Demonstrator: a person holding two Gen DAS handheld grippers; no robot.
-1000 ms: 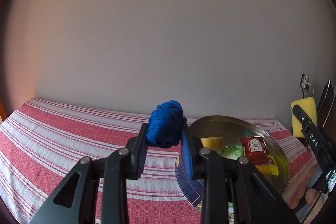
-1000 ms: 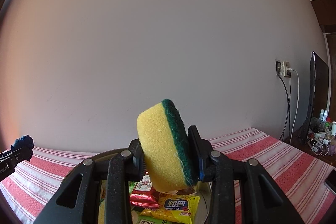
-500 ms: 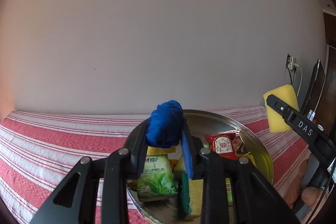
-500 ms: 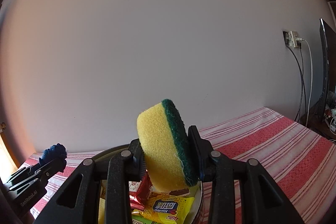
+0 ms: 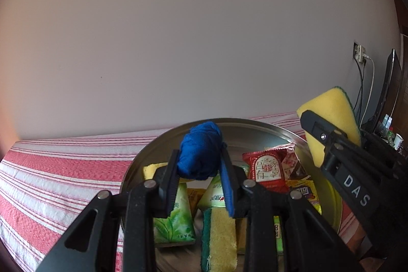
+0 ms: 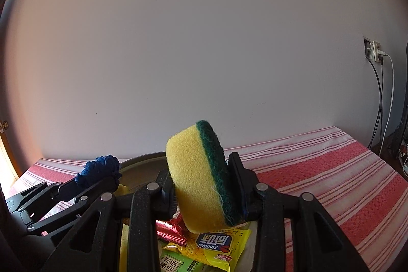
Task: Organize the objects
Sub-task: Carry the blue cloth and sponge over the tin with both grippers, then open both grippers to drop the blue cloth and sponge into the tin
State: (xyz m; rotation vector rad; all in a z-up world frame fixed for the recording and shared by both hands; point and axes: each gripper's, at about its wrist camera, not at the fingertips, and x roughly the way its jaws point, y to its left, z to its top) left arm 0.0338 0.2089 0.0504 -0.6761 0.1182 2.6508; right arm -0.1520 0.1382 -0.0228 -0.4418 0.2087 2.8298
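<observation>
My left gripper (image 5: 200, 176) is shut on a balled-up blue cloth (image 5: 200, 151) and holds it above the round metal tray (image 5: 255, 125). It also shows in the right wrist view (image 6: 102, 167). My right gripper (image 6: 202, 193) is shut on a yellow sponge with a green scouring side (image 6: 199, 175), held above the tray's right part. That sponge shows in the left wrist view (image 5: 331, 119). The tray holds a red packet (image 5: 267, 167), green packets (image 5: 173, 223), a yellow packet (image 6: 219, 244) and another yellow-green sponge (image 5: 219, 238).
The tray sits on a red and white striped cloth (image 5: 56, 170) against a plain wall. A wall socket with cables (image 6: 374, 55) and a dark screen edge (image 5: 387, 88) stand at the right.
My left gripper has carried the blue cloth from the left of the tray to above it. My right gripper with the sponge has come closer to the left one.
</observation>
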